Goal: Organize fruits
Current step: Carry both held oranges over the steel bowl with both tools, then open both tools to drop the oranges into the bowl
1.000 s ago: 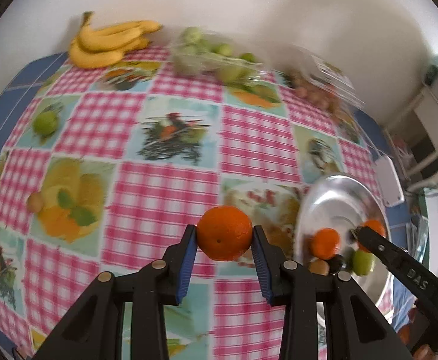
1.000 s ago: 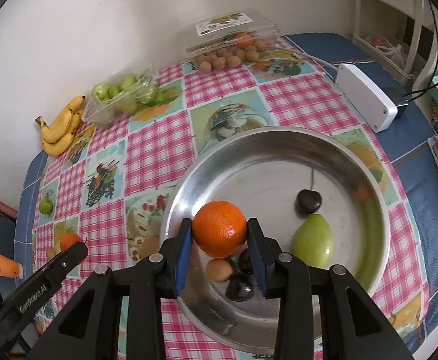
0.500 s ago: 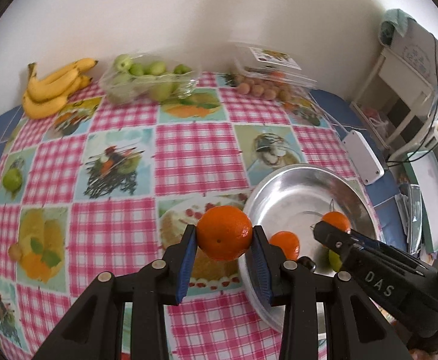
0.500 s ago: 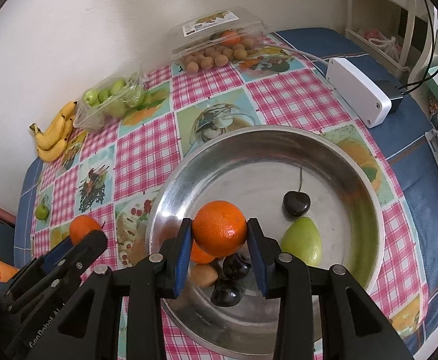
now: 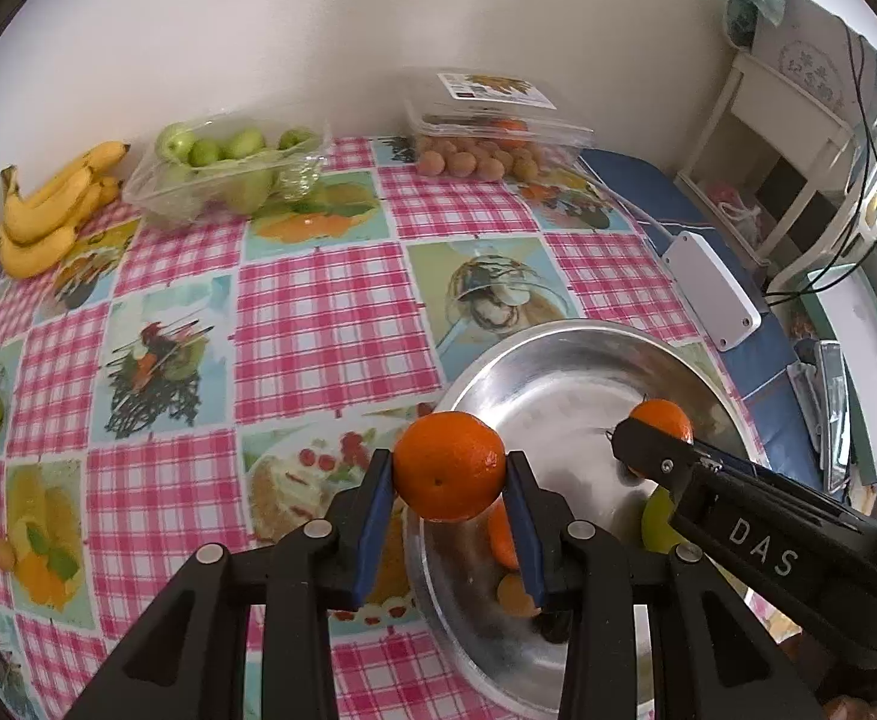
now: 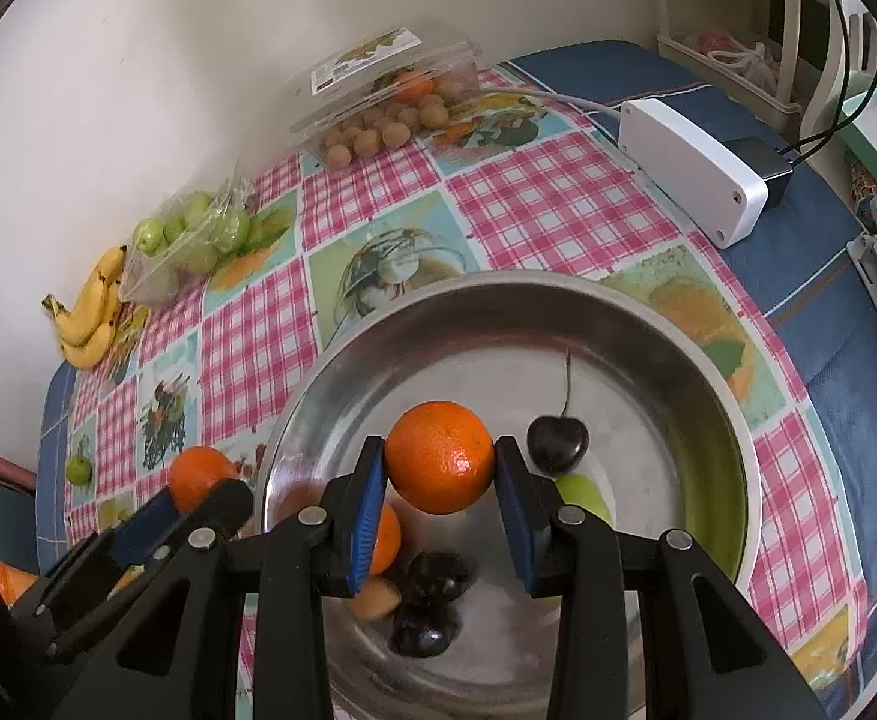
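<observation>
Bananas (image 5: 54, 210) lie at the far left of the table (image 5: 330, 306), well apart from the steel bowl (image 6: 732, 438), with a clear tub of green fruit (image 5: 222, 171) beside them and a lidded box of small brown fruit (image 5: 486, 138) further right, all against the wall.

Left of the bowl's centre, just over its near rim, the left hand-held gripper (image 5: 447, 501) is clamped on a mandarin (image 5: 449, 465), its blue pads pressing the fruit's two sides. Over the bowl's middle, the right hand-held gripper (image 6: 438, 489) likewise holds a second mandarin (image 6: 440, 456) at its widest part.

Inside the bowl, below the right gripper, sit another orange fruit (image 6: 385, 540), dark cherries (image 6: 557, 443), a small brown fruit (image 6: 378, 597) and a green fruit (image 6: 585, 495).

Each mandarin looks light, with soft, slightly yielding, dimpled peel, so it should grip without slipping, though hard squeezing would likely bruise it. Being round, it will probably roll on the smooth metal once released, and is best held across the middle.
</observation>
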A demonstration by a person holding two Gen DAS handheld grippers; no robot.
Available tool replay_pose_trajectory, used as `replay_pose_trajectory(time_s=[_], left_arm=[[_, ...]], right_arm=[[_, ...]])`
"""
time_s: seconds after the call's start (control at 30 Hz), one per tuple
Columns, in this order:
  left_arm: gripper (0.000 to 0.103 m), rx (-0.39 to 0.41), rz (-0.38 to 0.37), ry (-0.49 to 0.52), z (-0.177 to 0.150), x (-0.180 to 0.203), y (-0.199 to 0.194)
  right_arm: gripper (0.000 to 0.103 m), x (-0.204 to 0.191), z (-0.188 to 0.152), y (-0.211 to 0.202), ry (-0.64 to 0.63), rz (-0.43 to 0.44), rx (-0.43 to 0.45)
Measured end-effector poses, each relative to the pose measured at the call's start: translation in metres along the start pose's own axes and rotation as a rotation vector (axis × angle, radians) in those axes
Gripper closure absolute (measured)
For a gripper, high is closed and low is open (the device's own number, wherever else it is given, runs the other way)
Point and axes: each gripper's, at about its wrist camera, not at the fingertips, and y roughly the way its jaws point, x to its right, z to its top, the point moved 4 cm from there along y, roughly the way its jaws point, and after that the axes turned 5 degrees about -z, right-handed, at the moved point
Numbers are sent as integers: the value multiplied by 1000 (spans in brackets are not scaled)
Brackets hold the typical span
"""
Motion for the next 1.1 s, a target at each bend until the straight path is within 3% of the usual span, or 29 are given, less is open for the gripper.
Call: replay_pose_trajectory(time_s=[1.1], left_arm=[[62,-62,-9,25,-3,7,30]], right_arm=[[65,10,-3,24,45,-29,-72]])
